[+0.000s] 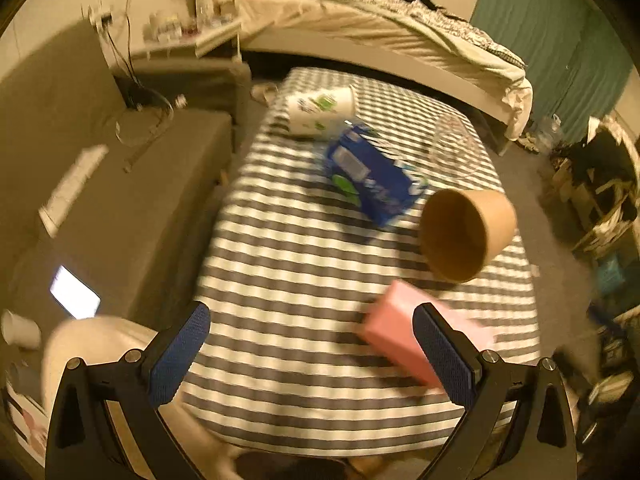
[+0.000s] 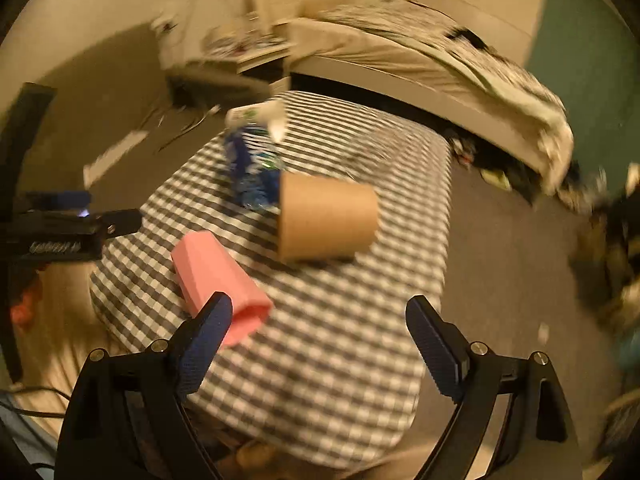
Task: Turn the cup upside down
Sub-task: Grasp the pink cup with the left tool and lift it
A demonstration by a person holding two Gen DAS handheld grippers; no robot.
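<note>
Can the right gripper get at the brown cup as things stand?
Probably yes. The right gripper is open and empty, the brown cup lies on its side ahead, with bare tablecloth between; the pink box sits off left.

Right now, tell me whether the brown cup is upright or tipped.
Tipped. The brown cup lies on its side on the checked tablecloth, open mouth sideways; inside looks empty.

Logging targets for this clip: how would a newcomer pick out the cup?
Find the checked tablecloth in front of the bed. On it, beyond the pink box and beside the blue packet, lies the cup: plain brown paper, on its side, the only open-mouthed round thing there.
</note>
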